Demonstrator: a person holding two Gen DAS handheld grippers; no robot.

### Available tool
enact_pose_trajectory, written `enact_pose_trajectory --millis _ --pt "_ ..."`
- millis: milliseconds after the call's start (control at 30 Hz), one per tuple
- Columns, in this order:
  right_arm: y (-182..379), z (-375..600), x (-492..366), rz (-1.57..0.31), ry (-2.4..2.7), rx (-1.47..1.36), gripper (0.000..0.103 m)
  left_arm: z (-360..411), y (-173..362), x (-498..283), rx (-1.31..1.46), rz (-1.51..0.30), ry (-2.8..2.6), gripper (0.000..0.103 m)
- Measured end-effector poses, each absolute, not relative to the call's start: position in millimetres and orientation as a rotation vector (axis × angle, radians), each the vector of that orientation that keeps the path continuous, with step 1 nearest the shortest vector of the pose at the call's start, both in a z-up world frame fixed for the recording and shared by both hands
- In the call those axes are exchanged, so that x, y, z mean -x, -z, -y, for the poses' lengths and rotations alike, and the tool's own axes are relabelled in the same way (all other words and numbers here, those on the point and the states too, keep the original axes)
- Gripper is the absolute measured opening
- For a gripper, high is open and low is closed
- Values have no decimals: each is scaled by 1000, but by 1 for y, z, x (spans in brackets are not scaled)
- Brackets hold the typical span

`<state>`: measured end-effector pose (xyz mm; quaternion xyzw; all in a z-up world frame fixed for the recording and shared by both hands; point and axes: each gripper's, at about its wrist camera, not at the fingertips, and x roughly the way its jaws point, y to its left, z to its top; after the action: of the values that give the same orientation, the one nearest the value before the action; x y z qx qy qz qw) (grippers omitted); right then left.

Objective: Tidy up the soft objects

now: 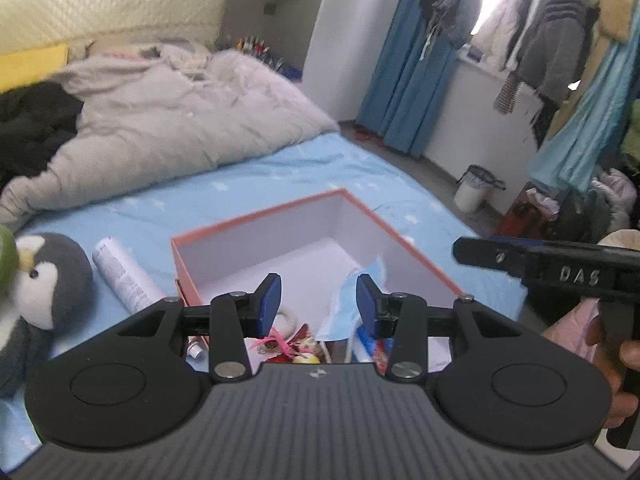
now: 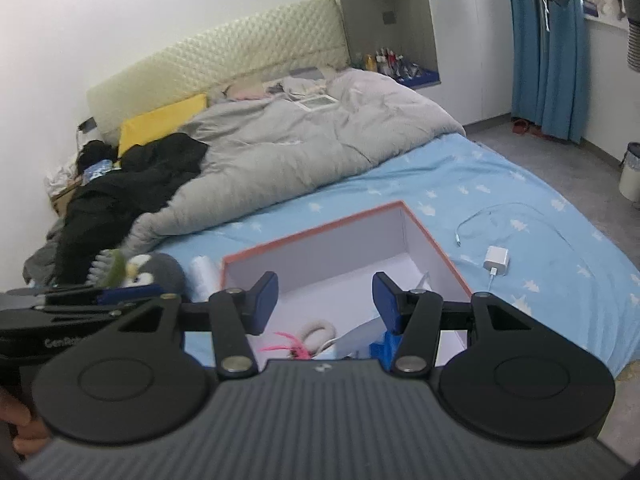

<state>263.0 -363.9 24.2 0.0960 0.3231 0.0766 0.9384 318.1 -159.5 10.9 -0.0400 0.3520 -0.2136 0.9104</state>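
- An open orange-rimmed box (image 1: 256, 264) is seen at the centre of the left wrist view, set on a blue star-print bedsheet (image 1: 248, 184); it appears placed there as the collecting point for the soft items.
- The left gripper (image 1: 318, 300) is held low at the box's near edge, fingers spread apart and nothing gripped between the blue pads (image 1: 270, 300).
- The right gripper (image 2: 326, 300) is likewise poised over the box in its own view, fingers released and empty.
- A grey-and-white penguin plush (image 1: 48, 280) is seen at the lower left of the left wrist frame, outside the box, just beside a white cylindrical tube (image 1: 124, 276); it is judged to be a soft object not yet put away.
- Inside the box, at lower centre, a light-blue face mask (image 1: 352, 304), a pink feathery item (image 2: 288, 344) and a white looped piece (image 2: 318, 332) are seen, apparently already gathered.
- A white charger with cable (image 2: 496, 260) lies on the sheet at the right of the right wrist frame, apart from the box.
- A rumpled grey duvet (image 2: 300, 140) fills the upper middle.
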Motion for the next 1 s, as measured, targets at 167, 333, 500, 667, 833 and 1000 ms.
enact_pose_trajectory --millis 167,333,500,667,833,1000 --pt "-48 353 -226 -606 -159 -171 55 147 -46 -277 122 -674 440 47" --pt "-54 347 -188 -576 -135 -146 55 129 -68 -231 142 -618 419 47" --pt "-51 337 -160 -579 -171 -157 55 122 -74 -191 111 -596 416 47" --pt "-41 328 -137 -570 -165 -168 55 119 -68 -156 126 -593 426 47" --pt "-25 325 -111 -567 -138 -194 55 116 -54 -132 119 -598 413 47" --pt "-13 321 -89 -569 -98 -208 55 119 -39 -115 111 -613 410 47"
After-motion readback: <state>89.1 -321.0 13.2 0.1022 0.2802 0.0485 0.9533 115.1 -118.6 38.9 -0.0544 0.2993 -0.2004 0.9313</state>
